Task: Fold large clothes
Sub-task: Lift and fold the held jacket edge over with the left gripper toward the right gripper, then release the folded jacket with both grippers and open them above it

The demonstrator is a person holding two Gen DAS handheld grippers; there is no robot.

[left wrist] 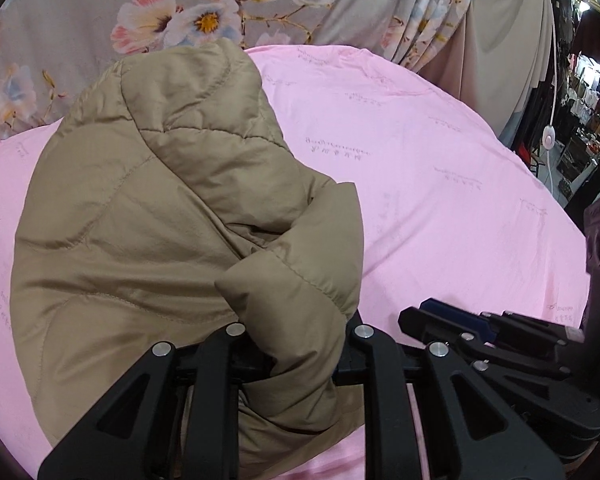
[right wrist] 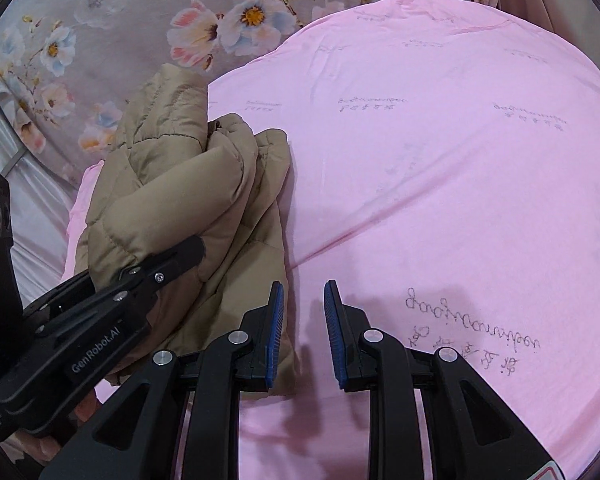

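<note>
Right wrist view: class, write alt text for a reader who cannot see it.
The right tool hovers open and empty over a pink sheet, its blue pads beside a bundled tan quilted jacket. The left tool reaches in from the left and grips the jacket. Floral fabric lies behind.

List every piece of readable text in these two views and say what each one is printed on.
"GenRobot.AI": white lettering on the black body of the left gripper, seen in the right wrist view.
Cursive line with characters beneath it, repeated across the pink sheet: seen upside down, not legible.
Khaki quilted jacket: no text visible.
Right gripper: no text visible.
</note>
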